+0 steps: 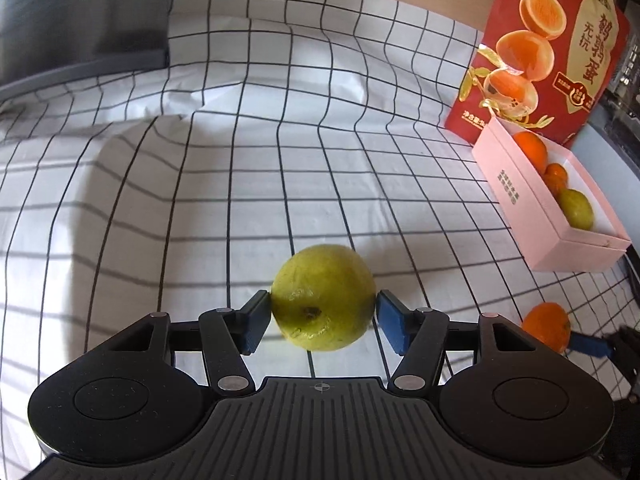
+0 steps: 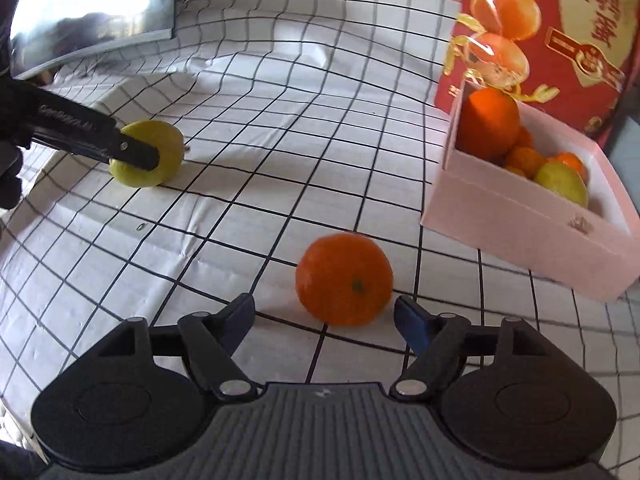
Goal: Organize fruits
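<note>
Fruits (image 1: 323, 298): red carton (image 1: 552, 48) reads "鹌鹑蛋", "无抗".

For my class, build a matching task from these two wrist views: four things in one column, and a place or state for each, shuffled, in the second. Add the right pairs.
Column one
1. green-yellow fruit
2. loose orange
3. pink box
4. red carton

Column two
A. stands upright behind the pink box
B. lies on the checked cloth in front of the open right gripper
C. sits between the pads of the left gripper
D. holds several oranges and a green-yellow fruit

Pairs: 1-C, 2-B, 3-D, 4-A
</note>
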Demonstrator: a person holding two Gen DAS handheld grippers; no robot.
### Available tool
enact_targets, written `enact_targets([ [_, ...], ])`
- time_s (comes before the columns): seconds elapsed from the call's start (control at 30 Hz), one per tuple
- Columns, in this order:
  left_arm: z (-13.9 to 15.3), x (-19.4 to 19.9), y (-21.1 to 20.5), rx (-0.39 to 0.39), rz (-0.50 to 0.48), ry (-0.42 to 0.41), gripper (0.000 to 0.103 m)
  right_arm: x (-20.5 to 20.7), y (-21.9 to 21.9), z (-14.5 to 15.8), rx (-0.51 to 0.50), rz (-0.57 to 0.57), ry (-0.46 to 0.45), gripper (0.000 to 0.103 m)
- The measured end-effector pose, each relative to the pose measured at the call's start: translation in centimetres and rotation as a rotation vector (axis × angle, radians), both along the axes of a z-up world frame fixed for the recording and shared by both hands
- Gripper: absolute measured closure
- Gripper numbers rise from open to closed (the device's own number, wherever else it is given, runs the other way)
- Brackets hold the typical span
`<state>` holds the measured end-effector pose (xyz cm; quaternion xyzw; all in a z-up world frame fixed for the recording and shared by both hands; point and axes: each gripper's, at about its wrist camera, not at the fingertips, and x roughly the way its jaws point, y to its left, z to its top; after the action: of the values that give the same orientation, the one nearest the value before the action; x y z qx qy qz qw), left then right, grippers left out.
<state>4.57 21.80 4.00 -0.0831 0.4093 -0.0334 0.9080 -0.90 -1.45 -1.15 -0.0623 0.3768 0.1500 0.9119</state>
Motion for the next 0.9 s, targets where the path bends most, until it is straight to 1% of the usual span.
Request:
enact_targets([
  [0.07,-0.2,0.8,-0.1,0.001,-0.003,0.005,0.038,-0.1,-0.5,-0.3,0.035,-0.022,-0.004,0.017],
  [0.23,-0.9,2.7,-0.4,0.002,0.0,0.022,0.04,-0.8,-0.6,-0.7,0.03,-0.029,-0.026,0.012],
  [0.33,-1.1,3.6,-0.4,0.001,0.014,0.016,0.051,-1.2,-0.8,-0.9,0.036,-0.042,-0.039,0.007],
  [0.37,-1.1,3.7,-0.4,0.001,0.016,0.008,0.058,-1.3,-0.9,-1.0,0.037,-0.045,-0.042,0.006],
  [0.43,-1.0,3.8,-0.5,0.003,0.014,0.002,0.06,-1.5,-1.1,-1.0,0.04,-0.049,-0.048,0.004],
  [0.53,-0.8,3.5,-0.8,0.015,-0.001,-0.008,0.061,-1.8,-1.2,-1.2,0.043,-0.05,-0.057,0.003],
  [0.63,-0.3,2.6,-0.8,0.005,-0.024,-0.027,0.064,-1.8,-1.3,-1.2,0.043,-0.055,-0.061,0.0],
  [0.67,-0.1,2.2,-0.8,-0.004,-0.028,-0.033,0.068,-1.8,-1.3,-1.2,0.043,-0.055,-0.062,0.0],
  [0.7,0.1,1.7,-0.8,-0.013,-0.032,-0.043,0.074,-1.8,-1.3,-1.2,0.042,-0.054,-0.063,0.0],
  [0.77,0.5,0.9,-0.8,-0.031,-0.042,-0.052,0.081,-1.8,-1.3,-1.2,0.042,-0.053,-0.066,0.0],
  [0.83,0.7,0.4,-0.9,-0.04,-0.052,-0.055,0.081,-1.8,-1.4,-1.3,0.043,-0.049,-0.069,0.0],
  [0.9,1.0,0.1,-1.2,-0.019,-0.055,-0.057,0.081,-1.8,-1.4,-1.3,0.044,-0.049,-0.073,0.0],
])
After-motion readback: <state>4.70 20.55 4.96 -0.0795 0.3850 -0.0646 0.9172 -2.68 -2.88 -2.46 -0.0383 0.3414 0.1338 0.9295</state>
